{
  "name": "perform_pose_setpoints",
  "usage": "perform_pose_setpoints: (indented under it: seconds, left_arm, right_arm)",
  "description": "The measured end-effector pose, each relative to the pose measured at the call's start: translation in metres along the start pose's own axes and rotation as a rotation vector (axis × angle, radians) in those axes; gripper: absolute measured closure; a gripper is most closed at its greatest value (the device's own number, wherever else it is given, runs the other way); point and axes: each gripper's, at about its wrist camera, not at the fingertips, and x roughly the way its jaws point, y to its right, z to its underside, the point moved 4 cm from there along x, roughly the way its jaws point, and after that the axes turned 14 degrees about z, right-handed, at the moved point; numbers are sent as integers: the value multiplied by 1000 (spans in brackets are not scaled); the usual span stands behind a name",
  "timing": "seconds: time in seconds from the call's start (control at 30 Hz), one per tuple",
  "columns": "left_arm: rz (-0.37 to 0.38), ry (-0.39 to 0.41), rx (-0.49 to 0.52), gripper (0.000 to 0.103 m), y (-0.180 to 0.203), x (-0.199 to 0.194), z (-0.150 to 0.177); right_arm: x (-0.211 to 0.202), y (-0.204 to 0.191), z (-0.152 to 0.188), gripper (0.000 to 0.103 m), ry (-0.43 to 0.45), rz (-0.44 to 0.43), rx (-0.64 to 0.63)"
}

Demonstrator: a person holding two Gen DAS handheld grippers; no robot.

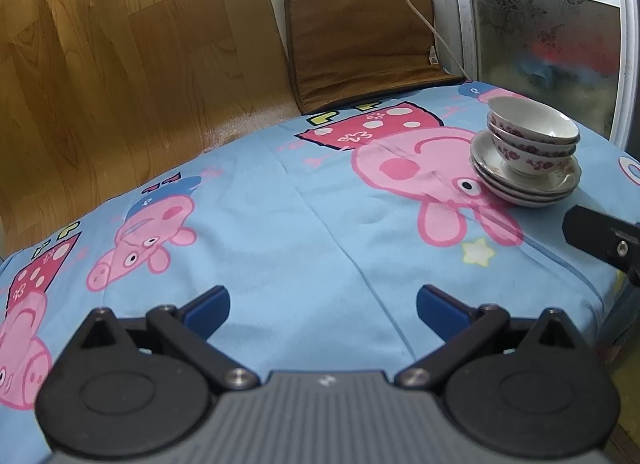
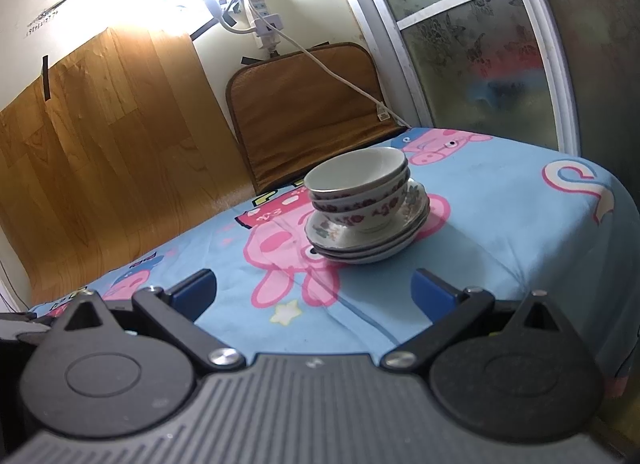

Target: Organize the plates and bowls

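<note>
While both grippers hang back from the crockery, everything sits in one tidy pile on the cartoon-pig tablecloth (image 2: 500, 224): three floral bowls (image 2: 360, 192) nested inside each other, standing on a stack of saucer-like plates (image 2: 360, 240), three or four deep, hard to count from here. The pile stands toward the far right part of the table, near the frosted sliding door (image 2: 480, 56) and in front of the brown cushion (image 2: 304, 116) leaning on the wall. The right gripper (image 2: 314, 290) faces the stack squarely, jaws spread wide, nothing between its blue pads (image 2: 430, 292), and well short of the plates. The left gripper (image 1: 323, 310) is likewise released and empty, pointing at bare cloth with the stack off to its right; a black piece of the other tool shows at that view's right edge. Judging by this, the organizing looks about done, or a last check is under way. If anything more is to be moved, I'd say the right gripper is the better placed: come in level, pinch the top bowl's rim with one pad inside and one outside, and lift straight up so the nested bowls below don't drag along. The plates' rims overhang and the cloth is soft and creased, so a sideways nudge could set the whole pile rocking.
</note>
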Motion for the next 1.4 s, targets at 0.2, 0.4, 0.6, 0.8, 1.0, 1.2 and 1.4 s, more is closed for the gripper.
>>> perform_pose_setpoints:
  seconds: [0.2, 0.4, 0.6, 0.8, 1.0, 1.2, 1.4]
  left_arm:
    - [-6, -1, 2, 0, 0, 0, 0]
    - [-19, -3, 1, 0, -1, 0, 1]
    - [-22, -6, 6, 0, -1, 0, 1]
    - [-25, -9, 10, 0, 1, 1, 2]
    - [-27, -11, 13, 0, 1, 0, 3]
    - [-25, -16, 19, 0, 1, 1, 4]
    - [-22, -19, 20, 0, 2, 1, 3]
  right_arm:
    - [0, 0, 0, 0, -1, -1, 1]
    - [1, 0, 2, 0, -2, -1, 2]
    - [2, 0, 3, 0, -6, -1, 3]
    - [1, 0, 4, 0, -7, -1, 4]
    - [1, 0, 4, 0, -8, -1, 5]
    - [1, 0, 4, 0, -8, 0, 7]
    - [1, 0, 4, 0, -8, 0, 7]
